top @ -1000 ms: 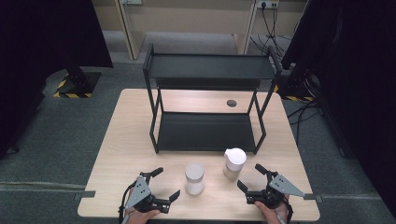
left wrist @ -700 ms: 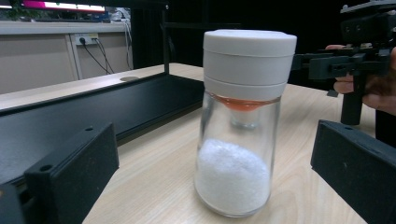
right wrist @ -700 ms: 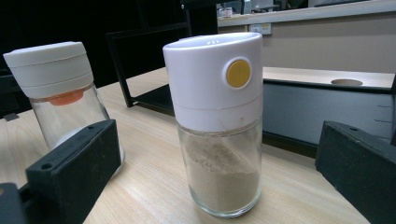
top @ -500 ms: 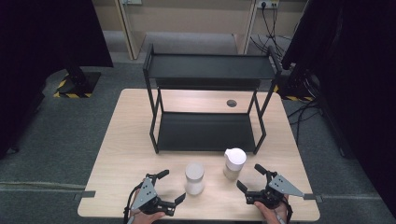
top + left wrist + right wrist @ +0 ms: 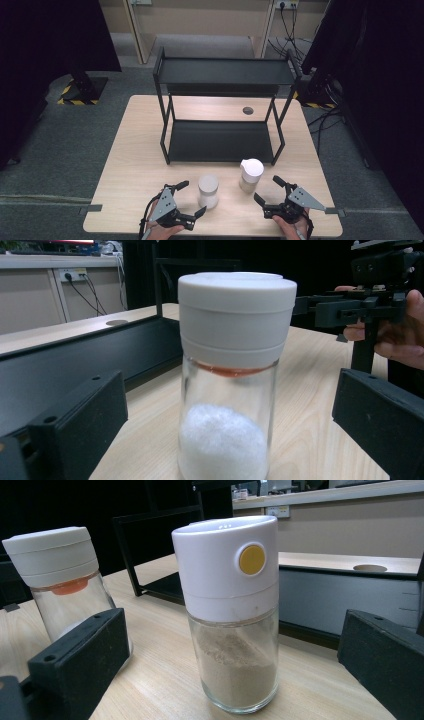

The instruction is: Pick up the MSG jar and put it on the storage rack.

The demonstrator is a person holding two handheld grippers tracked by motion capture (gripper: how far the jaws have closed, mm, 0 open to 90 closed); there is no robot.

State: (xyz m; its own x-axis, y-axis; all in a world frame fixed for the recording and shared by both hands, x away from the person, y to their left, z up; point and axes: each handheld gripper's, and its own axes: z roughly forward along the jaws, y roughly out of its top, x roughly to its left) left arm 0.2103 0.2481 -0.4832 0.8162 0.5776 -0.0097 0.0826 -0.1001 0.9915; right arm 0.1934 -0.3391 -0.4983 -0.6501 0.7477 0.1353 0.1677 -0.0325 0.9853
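Observation:
A glass shaker of white grains (image 5: 208, 190) with a pale lid stands near the table's front edge. My left gripper (image 5: 192, 198) is open just left of it. In the left gripper view the shaker (image 5: 230, 380) rises close between the two spread jaws, which stay clear of the glass. To its right stands a second shaker (image 5: 251, 175) holding beige powder, with a white cap and a yellow button (image 5: 252, 559). My right gripper (image 5: 267, 189) is open right beside it, and the shaker (image 5: 232, 615) stands upright between that gripper's jaws, untouched.
A black two-tier rack (image 5: 222, 140) stands behind the shakers across the middle of the wooden table (image 5: 135, 160). A round cable hole (image 5: 248, 110) lies behind the rack. The table's front edge runs just under both hands.
My left gripper has slid right, closer to the white-grain shaker. The right gripper and both shakers have stayed put.

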